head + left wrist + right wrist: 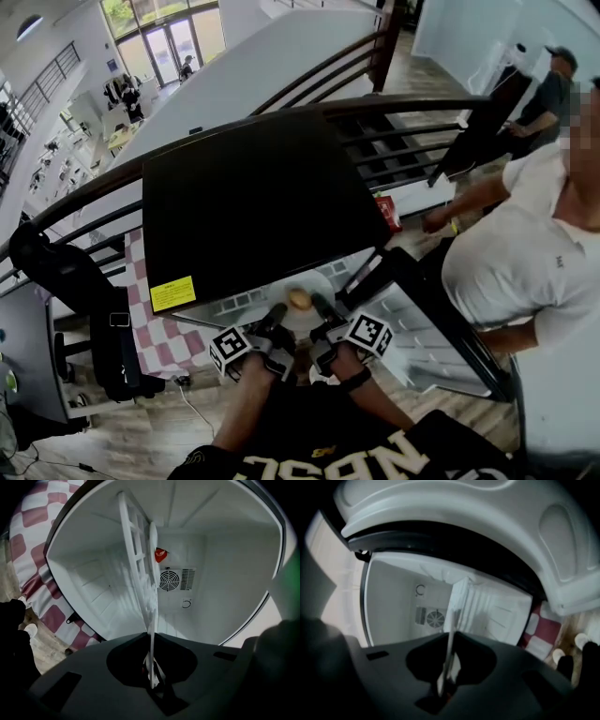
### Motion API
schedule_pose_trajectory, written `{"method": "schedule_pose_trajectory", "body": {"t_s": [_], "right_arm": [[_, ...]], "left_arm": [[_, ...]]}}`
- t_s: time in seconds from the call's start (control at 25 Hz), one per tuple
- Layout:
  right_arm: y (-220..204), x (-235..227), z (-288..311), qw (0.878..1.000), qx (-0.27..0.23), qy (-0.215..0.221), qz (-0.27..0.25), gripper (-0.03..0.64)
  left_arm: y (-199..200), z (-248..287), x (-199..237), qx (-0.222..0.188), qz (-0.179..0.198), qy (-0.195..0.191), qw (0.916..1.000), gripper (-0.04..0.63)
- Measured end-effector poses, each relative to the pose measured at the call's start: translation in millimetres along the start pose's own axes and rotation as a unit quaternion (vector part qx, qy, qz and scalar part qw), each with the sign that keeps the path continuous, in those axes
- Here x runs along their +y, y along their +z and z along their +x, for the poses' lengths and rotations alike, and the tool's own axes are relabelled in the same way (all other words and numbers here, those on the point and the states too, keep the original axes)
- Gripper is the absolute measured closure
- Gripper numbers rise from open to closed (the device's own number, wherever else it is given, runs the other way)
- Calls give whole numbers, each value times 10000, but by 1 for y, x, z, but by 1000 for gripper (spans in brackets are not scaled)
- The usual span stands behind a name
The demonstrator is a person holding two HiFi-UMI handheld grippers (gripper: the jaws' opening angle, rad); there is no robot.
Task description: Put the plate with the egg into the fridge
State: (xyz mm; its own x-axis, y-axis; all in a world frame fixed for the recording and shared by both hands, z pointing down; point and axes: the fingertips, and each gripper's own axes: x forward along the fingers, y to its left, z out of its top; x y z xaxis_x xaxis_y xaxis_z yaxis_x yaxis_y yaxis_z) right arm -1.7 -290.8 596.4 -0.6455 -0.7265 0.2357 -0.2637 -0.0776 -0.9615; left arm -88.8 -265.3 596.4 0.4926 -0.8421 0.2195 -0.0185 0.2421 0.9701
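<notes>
Head view: left gripper (pixel 277 314) and right gripper (pixel 320 307) each pinch the near rim of the plate (pixel 314 281) bearing the egg (pixel 299 299), at the open fridge (pixel 253 197) mouth, cavity straight ahead of both.

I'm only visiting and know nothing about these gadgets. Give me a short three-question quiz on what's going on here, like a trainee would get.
1. True or false: the egg lies on the plate.
2. Of the left gripper and right gripper, which is shut on the plate's rim? A left only, B right only, C both.
3. Fill in: the door of the fridge stands ____.
Key: 1 true; 2 C; 3 open.
</notes>
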Motion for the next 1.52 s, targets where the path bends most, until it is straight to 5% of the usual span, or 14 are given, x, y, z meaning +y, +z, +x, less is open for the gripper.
{"method": "schedule_pose_trajectory", "body": {"t_s": [1.0,1.44,1.52], "right_arm": [[9,-7,31,9978,-176,-53,638,578],[9,3,30,9999,-111,75,43,544],[7,9,29,9997,-11,212,-72,483]], "left_arm": [[21,17,3,91,-613,128,9980,541],[22,17,0,191,-211,85,9996,533],[21,16,-8,262,-122,-121,9995,450]]}}
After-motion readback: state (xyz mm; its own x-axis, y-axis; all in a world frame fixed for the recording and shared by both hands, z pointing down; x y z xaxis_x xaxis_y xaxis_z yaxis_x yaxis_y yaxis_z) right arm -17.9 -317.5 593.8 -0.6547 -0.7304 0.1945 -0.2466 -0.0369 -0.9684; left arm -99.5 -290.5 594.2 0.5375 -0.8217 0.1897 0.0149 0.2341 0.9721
